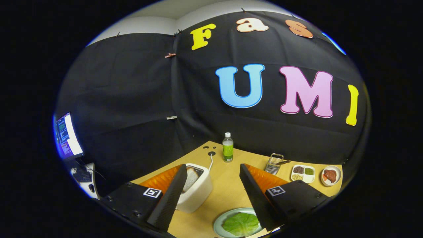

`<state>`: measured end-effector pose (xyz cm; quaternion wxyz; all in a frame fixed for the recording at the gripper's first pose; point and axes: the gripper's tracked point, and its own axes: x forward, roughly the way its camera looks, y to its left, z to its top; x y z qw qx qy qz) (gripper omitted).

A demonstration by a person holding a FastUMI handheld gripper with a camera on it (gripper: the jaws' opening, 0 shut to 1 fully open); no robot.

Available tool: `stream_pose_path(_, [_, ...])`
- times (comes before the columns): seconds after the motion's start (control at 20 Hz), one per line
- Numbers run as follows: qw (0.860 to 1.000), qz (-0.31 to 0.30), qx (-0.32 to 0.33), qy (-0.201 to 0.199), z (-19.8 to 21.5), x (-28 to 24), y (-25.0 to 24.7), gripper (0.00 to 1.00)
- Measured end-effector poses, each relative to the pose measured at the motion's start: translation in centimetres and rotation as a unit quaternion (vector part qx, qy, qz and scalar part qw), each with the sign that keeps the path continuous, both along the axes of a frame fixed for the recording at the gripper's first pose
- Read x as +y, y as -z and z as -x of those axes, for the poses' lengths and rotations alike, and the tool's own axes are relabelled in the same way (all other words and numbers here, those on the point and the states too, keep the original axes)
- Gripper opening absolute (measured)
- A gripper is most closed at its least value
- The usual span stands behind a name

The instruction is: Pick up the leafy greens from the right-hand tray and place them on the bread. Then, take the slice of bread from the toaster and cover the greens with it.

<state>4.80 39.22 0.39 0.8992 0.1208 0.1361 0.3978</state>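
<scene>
Hovering above the tabletop (228, 188), the claw (214, 198) is spreading its two fingers wide and gripping nothing. Between and below the fingertips a pale plate (218, 222) is sitting on the wood, and the leafy greens (241, 224) are lying flat on it, nearer the right finger than the left. Whether bread is lying under the leaf I cannot tell, since the leaf is covering the middle of the plate.

The white toaster (198, 193) is standing just ahead of the left finger, partly hidden behind it, and the slice of bread (191, 178) is poking up out of its slot. So the bread is lying forward and to the left of the gap between the fingers, standing on edge with its broad face turned roughly toward the claw.

Judging by the leaf resting on the plate, the greens step is looking done and the toaster slice is coming next. That move is going to ask the claw to swing left and forward, then come down over the slot so one finger is landing on each broad face of the slice.

Farther back a green-labelled bottle (227, 147), a metal grater (274, 163), a divided dish of grains (303, 173) and a small bowl (331, 175) are standing well apart from all this.
</scene>
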Motion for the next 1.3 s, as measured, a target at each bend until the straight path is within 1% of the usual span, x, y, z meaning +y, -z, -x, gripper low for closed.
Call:
stream_pose_path(0.15, [1.0,0.0,0.018,-0.009,0.0,3.7,0.6,0.99])
stream_pose_path(0.45, [0.995,0.022,0.094,-0.041,1.2,10.6,5.6,0.98])
stream_pose_path(0.65, [0.992,0.041,0.113,-0.04,0.6,14.2,8.4,0.97])
stream_pose_path(0.8, [0.988,0.055,0.14,-0.035,-0.1,16.3,11.3,0.97])
stream_pose_path(0.9, [0.985,0.067,0.157,-0.025,-0.7,16.8,13.0,0.93])
stream_pose_path(0.95, [0.984,0.074,0.163,-0.018,-0.9,16.9,13.8,0.85])
stream_pose_path(1.0, [0.984,0.075,0.161,-0.009,-1.3,16.8,13.9,0.82])
stream_pose_path(1.1, [0.984,0.086,0.158,0.012,-2.1,16.3,14.3,0.72])
stream_pose_path(1.25, [0.982,0.094,0.164,0.015,-1.9,16.0,14.5,0.45])
stream_pose_path(1.3, [0.98,0.092,0.175,0.01,-1.5,16.1,14.6,0.33])
